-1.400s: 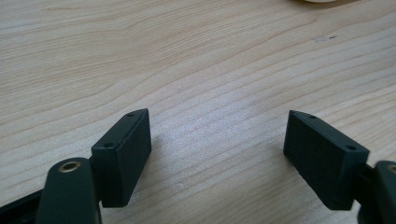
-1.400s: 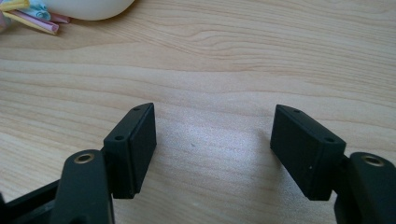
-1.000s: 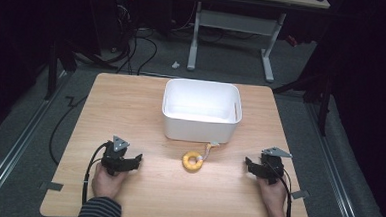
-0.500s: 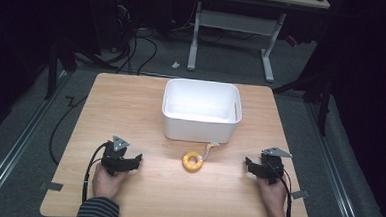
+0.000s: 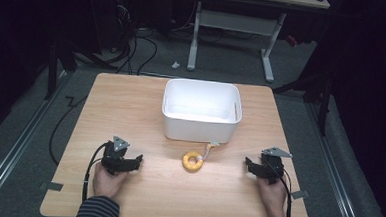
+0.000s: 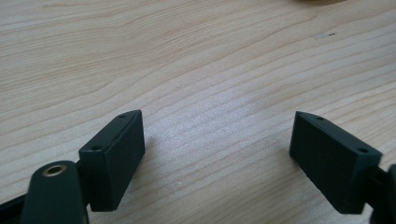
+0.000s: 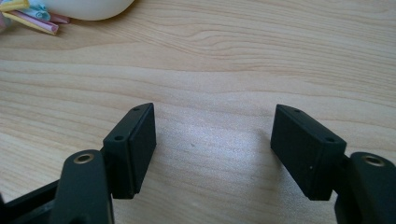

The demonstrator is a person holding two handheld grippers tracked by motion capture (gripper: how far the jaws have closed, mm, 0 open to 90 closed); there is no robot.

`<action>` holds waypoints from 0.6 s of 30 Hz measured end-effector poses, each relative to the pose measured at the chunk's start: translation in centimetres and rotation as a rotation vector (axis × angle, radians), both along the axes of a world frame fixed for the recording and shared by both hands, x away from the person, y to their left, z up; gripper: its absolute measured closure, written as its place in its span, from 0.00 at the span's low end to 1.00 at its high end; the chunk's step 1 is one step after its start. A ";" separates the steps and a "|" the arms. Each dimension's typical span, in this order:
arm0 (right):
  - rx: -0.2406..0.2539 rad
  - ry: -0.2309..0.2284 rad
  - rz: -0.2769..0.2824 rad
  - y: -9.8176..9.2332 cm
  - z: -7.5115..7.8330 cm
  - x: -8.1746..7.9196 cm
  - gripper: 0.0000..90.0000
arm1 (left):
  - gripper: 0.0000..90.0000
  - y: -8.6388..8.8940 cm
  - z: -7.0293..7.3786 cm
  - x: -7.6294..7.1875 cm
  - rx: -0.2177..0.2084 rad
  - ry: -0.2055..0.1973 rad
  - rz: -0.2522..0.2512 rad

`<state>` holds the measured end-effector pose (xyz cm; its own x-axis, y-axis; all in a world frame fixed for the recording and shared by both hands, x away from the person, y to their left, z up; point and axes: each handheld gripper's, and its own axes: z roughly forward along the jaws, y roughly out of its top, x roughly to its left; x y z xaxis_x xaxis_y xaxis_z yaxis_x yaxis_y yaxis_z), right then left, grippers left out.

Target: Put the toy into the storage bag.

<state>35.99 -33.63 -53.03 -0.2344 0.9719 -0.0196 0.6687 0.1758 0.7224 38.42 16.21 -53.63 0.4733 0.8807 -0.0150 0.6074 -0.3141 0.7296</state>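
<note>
Presently, the table (image 5: 131, 100) carried a white bin (image 5: 201, 110) at twelve o'clock. Left gripper (image 5: 137, 161) sat at eight, jaws just opened wide, nothing between them; right gripper (image 5: 248, 165) at four, jaws apart and bare. The yellow ring (image 5: 193, 161) lay untouched below the bin. Judged: pickup and binning outstanding.

Dim room, grey carpet floor (image 5: 24, 129). Wooden table (image 5: 131, 100) lit at centre. At 12 o'clock, white-legged desk (image 5: 195, 33); cables (image 5: 134, 45) at 11.
</note>
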 end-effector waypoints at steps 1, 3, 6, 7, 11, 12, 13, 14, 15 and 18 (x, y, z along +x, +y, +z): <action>0.000 0.000 0.000 0.0 0.0 0.0 0.35 | 0.21 0.0 0.0 0.0 0.000 0.000 0.000; -0.002 -0.001 0.002 0.0 0.0 0.0 0.35 | 0.20 0.1 0.0 0.0 -0.003 0.003 0.018; -0.002 -0.001 0.002 0.0 0.0 0.0 0.35 | 0.20 0.2 0.0 -0.1 -0.020 0.006 0.034; -0.002 -0.001 0.002 0.0 0.0 0.0 0.35 | 0.20 0.2 0.0 -0.1 -0.020 0.006 0.034; -0.002 -0.001 0.002 0.0 0.0 0.0 0.35 | 0.21 0.4 0.5 -0.4 -0.035 0.004 0.031; -0.002 -0.001 0.002 0.0 0.0 0.0 0.35 | 0.22 0.5 0.6 -0.4 -0.037 0.006 0.031; -0.002 -0.001 0.002 0.0 0.0 0.0 0.35 | 0.22 0.5 0.6 -0.4 -0.037 0.006 0.031; -0.002 -0.001 0.002 0.0 0.0 0.0 0.35 | 0.22 0.4 0.8 -0.4 -0.044 -0.001 0.032; -0.002 -0.002 0.001 0.0 0.0 0.0 0.35 | 0.23 0.4 0.9 -0.3 -0.041 0.001 0.028; -0.002 -0.001 0.001 0.0 0.0 0.0 0.35 | 0.23 0.2 1.2 -0.3 -0.031 -0.001 0.019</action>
